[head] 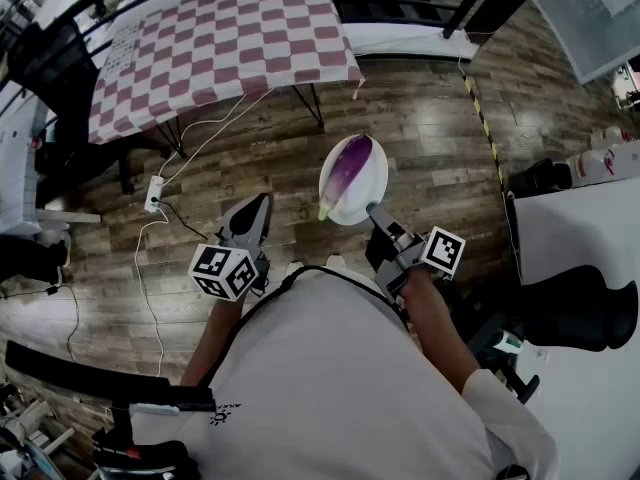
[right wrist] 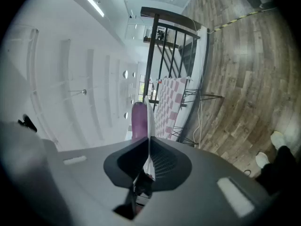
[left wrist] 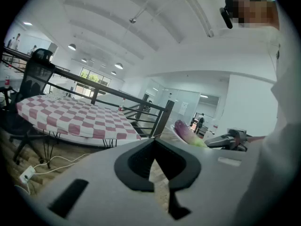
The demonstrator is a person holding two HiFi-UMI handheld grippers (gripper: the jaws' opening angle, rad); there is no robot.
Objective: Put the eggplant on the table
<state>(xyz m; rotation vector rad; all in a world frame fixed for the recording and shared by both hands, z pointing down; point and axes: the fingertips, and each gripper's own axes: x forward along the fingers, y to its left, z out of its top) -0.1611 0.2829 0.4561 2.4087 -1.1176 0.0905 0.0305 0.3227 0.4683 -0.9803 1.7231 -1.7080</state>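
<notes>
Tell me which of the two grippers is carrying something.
The right gripper, clamped on the rim of the round white plate bearing the purple eggplant. The left gripper is shut on nothing.

No legible words, brands or numbers noted; only black-and-white square markers on left gripper [head: 260,204] cube [head: 224,271] and right gripper [head: 373,209] cube [head: 444,251], plus small dark print [head: 222,415] on white shirt [head: 330,368], too small to read.
</notes>
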